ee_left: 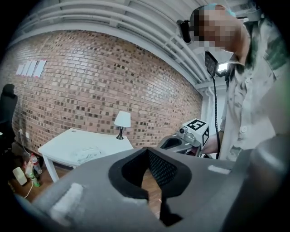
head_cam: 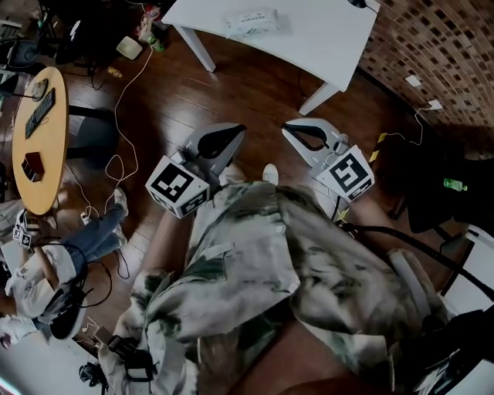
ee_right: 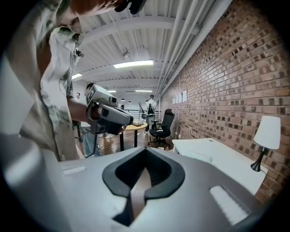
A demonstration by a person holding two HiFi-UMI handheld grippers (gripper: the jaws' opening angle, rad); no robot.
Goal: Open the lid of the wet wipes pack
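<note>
The wet wipes pack (head_cam: pixel 253 21) lies flat on a white table (head_cam: pixel 324 38), far ahead of both grippers. It is a pale, crinkled packet in the left gripper view (ee_left: pixel 86 154) and the right gripper view (ee_right: pixel 198 156). I hold my left gripper (head_cam: pixel 230 133) and right gripper (head_cam: pixel 298 128) close to my body over the wooden floor, well short of the table. Each one's jaws are shut with nothing between them, as seen for the left gripper (ee_left: pixel 154 196) and the right gripper (ee_right: pixel 138 190) in their own views. The pack's lid cannot be made out.
A small white lamp (ee_left: pixel 121 120) stands on the table's far corner by the brick wall (ee_left: pixel 90 81). A round wooden table (head_cam: pixel 38 139) with a keyboard is at the left, and cables (head_cam: pixel 116 166) trail across the floor. A person (head_cam: pixel 46 270) sits at the lower left. An office chair (ee_right: pixel 165 122) stands further off.
</note>
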